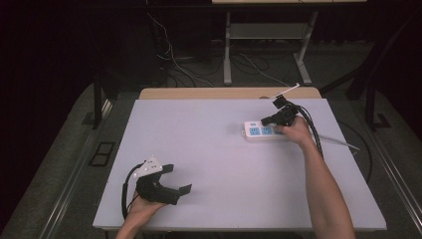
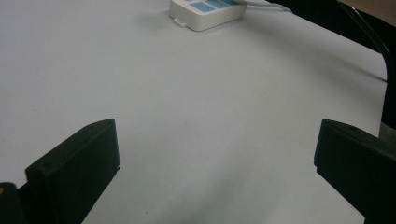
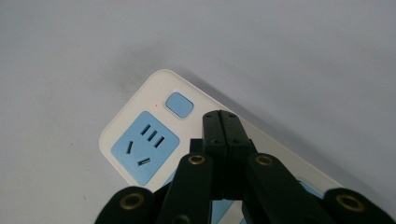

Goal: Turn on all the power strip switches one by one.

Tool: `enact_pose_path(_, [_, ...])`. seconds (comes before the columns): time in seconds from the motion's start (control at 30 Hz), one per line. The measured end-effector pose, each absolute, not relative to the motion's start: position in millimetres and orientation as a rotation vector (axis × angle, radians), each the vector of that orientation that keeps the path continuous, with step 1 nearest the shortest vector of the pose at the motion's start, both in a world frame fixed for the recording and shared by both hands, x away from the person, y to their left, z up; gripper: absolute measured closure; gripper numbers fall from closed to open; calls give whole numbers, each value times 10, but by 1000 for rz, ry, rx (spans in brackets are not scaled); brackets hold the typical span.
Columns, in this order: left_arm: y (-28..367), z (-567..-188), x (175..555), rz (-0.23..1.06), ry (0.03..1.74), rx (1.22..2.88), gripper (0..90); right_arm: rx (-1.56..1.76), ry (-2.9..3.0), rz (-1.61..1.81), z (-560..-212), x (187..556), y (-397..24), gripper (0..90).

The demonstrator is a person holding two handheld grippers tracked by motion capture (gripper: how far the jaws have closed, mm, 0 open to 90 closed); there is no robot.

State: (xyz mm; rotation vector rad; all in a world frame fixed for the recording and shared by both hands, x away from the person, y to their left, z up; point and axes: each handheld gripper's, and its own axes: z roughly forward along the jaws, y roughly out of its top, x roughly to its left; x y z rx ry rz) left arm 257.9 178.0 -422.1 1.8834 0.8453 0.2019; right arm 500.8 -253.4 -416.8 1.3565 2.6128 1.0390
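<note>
A white power strip with blue sockets lies at the table's far right; its end carries a blue switch button and a socket. My right gripper hovers over the strip, its jaws pressed together with nothing between them, tips just beside the button. Whether they touch the strip I cannot tell. Near the front left edge my left gripper rests low over the table, jaws wide apart and empty. In the left gripper view the strip lies far off at the top.
The white table is bare between the two grippers. Black cables trail from the right gripper past the strip's white cord. A wooden edge runs along the back, with a desk frame and floor cables beyond.
</note>
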Motion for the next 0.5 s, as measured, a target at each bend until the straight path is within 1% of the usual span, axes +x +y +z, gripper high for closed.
enact_pose_path(0.33, [1798, -4220, 2586, 204, 849, 1880, 0, 1423, 2549, 1123, -4193, 5039, -2612, 900])
enact_pose_path(0.5, [1795, -4223, 2589, 204, 849, 1883, 0, 1386, 2561, 1071, -4181, 5031, -2568, 900])
